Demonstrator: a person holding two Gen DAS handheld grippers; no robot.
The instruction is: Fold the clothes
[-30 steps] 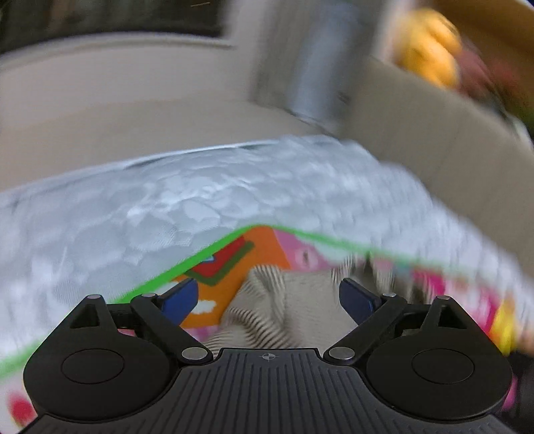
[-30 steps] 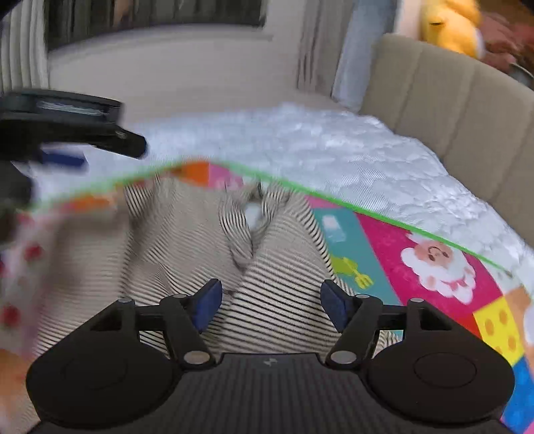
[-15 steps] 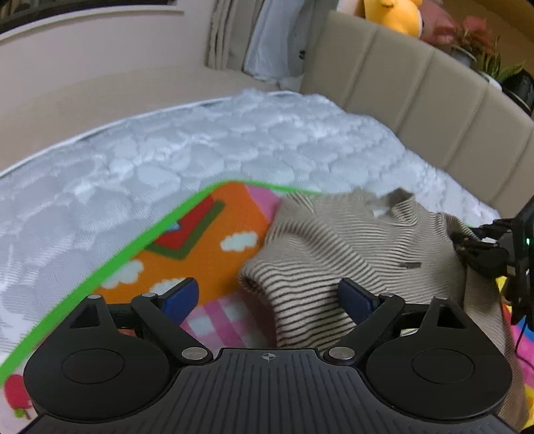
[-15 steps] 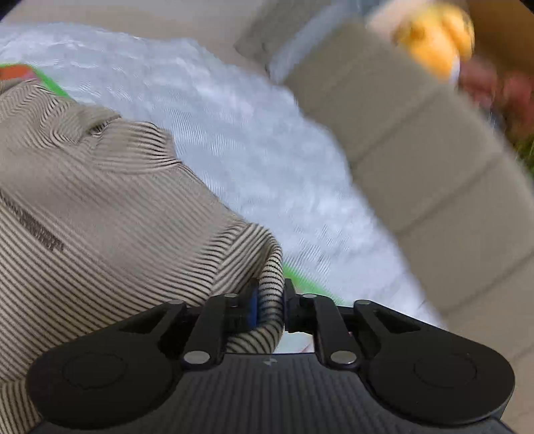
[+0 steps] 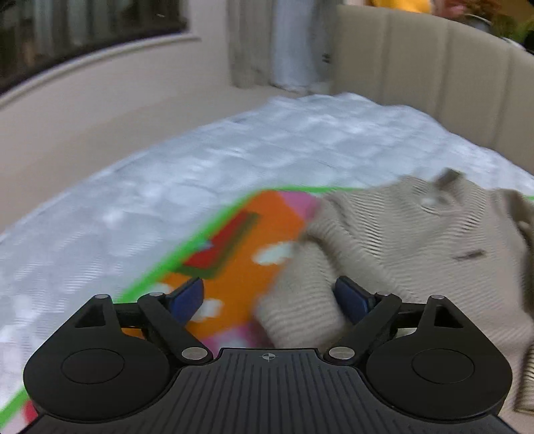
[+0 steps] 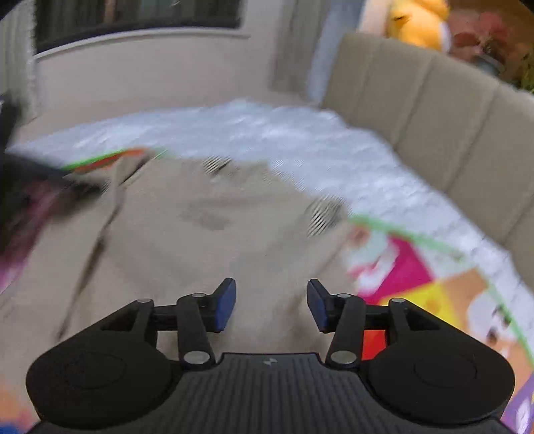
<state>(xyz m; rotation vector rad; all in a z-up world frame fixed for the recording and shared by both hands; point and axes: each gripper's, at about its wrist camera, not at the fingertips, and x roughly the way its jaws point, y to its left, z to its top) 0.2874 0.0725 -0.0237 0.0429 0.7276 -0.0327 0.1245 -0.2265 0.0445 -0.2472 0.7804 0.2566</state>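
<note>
A beige sweater with thin dark stripes [image 5: 417,240] lies spread on a colourful play mat [image 5: 253,240] on the bed. In the left wrist view its sleeve end [image 5: 300,310] lies just inside the right finger of my open left gripper [image 5: 270,297], which holds nothing. In the right wrist view the sweater [image 6: 217,227] is blurred and fills the middle. My right gripper [image 6: 271,303] hovers over its near part, open, with no cloth pinched. A dark blurred shape at the left edge [image 6: 30,187] looks like the other gripper.
The mat has a green border [image 5: 187,247] and rests on a white quilted mattress [image 5: 167,187]. A beige padded headboard [image 6: 434,110] runs along the right. A yellow plush toy [image 6: 417,20] and plants sit above it. A wall with a window ledge [image 5: 100,83] lies beyond.
My right gripper was shut on a fold of the sweater half a second ago; now it is open and pulled back. The left gripper has moved closer to the sleeve end.
</note>
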